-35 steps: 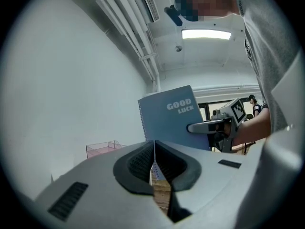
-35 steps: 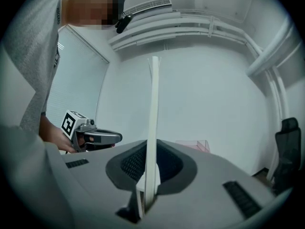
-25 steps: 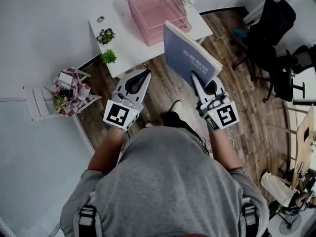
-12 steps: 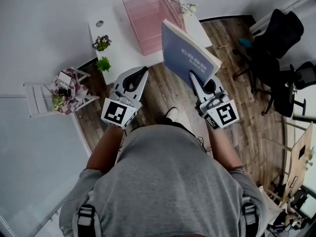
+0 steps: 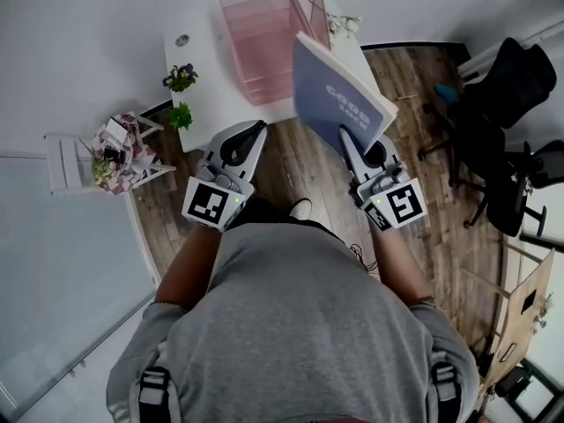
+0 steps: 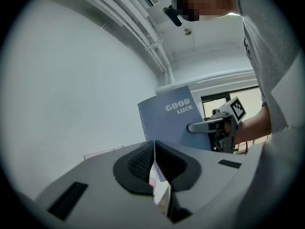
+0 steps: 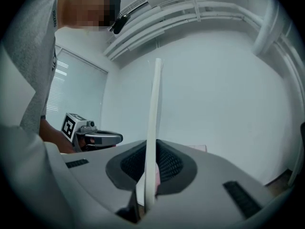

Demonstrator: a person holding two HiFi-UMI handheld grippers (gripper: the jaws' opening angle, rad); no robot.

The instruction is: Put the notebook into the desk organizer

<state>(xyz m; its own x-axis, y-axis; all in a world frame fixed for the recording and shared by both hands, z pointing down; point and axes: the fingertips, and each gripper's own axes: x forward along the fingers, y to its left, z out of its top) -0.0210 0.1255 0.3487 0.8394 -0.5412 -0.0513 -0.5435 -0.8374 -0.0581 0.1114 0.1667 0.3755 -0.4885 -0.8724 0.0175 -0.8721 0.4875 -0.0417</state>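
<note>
A blue-grey spiral notebook [image 5: 339,95] with "GOOD LUCK" on its cover stands upright in my right gripper [image 5: 345,135], which is shut on its lower edge. In the right gripper view the notebook [image 7: 153,118] shows edge-on between the pads. It hangs over the front right edge of the white table [image 5: 198,69], just right of the pink desk organizer [image 5: 264,42]. My left gripper [image 5: 256,129] hovers near the table's front edge, shut and holding nothing. In the left gripper view the notebook [image 6: 174,116] and the right gripper [image 6: 209,125] show beyond my closed pads.
Two small potted plants [image 5: 180,77] stand at the table's left side and white flowers [image 5: 342,25] at its back. A white stool with a flower basket [image 5: 115,152] is at the left. Black office chairs [image 5: 511,86] stand right on the wood floor.
The table and organizer sit slightly lower in the head view. The notebook stays upright in the right gripper, and both grippers keep their places.
</note>
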